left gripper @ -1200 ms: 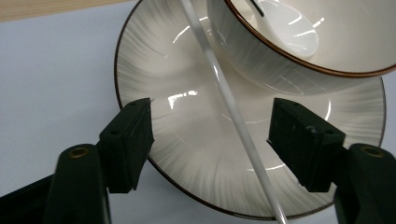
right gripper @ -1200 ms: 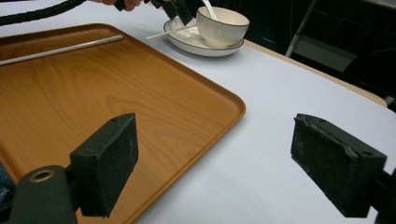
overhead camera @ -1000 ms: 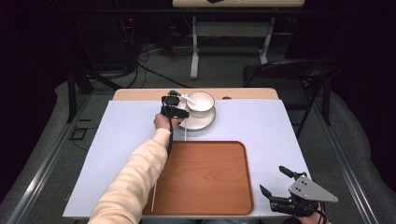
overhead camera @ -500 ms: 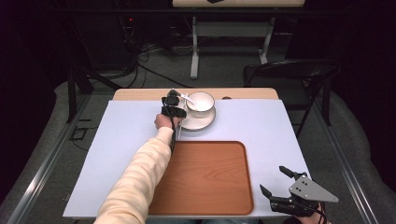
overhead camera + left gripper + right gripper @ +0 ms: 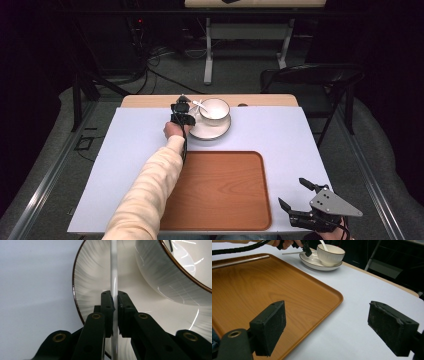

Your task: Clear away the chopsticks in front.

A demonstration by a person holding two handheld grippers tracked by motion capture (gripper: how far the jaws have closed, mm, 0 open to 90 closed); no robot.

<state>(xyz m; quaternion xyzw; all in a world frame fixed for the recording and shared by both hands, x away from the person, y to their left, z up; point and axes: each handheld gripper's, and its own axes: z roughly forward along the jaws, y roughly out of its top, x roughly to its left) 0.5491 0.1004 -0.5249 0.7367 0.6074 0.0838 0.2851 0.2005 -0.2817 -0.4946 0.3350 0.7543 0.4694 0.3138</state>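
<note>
A white cup point(image 5: 215, 110) with a brown rim stands on a white saucer point(image 5: 210, 129) at the far middle of the table. My left gripper point(image 5: 181, 111) hovers over the saucer's left edge, shut on the thin white handle of a spoon point(image 5: 113, 277). The spoon's far end point(image 5: 323, 245) leans into the cup point(image 5: 329, 253). In the left gripper view the saucer point(image 5: 92, 277) lies under the jaws and the cup point(image 5: 172, 272) is at the upper right. My right gripper point(image 5: 292, 192) rests open at the near right corner, holding nothing point(image 5: 332, 325).
A wooden tray point(image 5: 220, 190) lies bare on the pale blue mat point(image 5: 135, 150) at the near middle, left of my right gripper. A black folding chair point(image 5: 310, 75) stands beyond the table's far right. The person's sleeve point(image 5: 150, 185) crosses the tray's left edge.
</note>
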